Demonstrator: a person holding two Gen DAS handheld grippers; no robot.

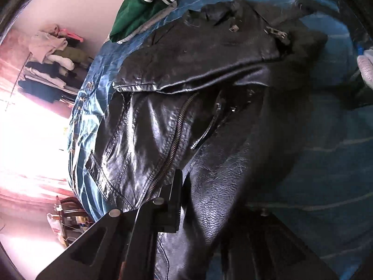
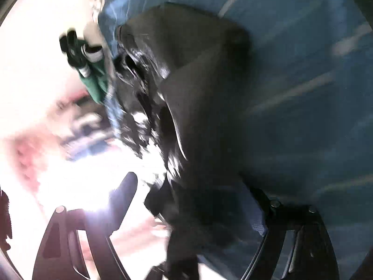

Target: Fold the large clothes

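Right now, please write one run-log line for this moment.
garment: black leather jacket spread on blue bedsheet | left fingers: shut on jacket | right fingers: apart, jacket between, grip unclear | green jacket aside

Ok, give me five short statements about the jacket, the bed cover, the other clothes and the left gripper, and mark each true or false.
1. The black leather jacket lies on a blue bed cover. True.
2. The jacket's diagonal zipper is white plastic. False: it is dark metal.
3. A green garment lies beyond the jacket. True.
4. The left gripper stands wide open, clear of the jacket. False: it is shut on the leather.
5. The clothes pile by the wall is neatly hung. False: it is heaped.
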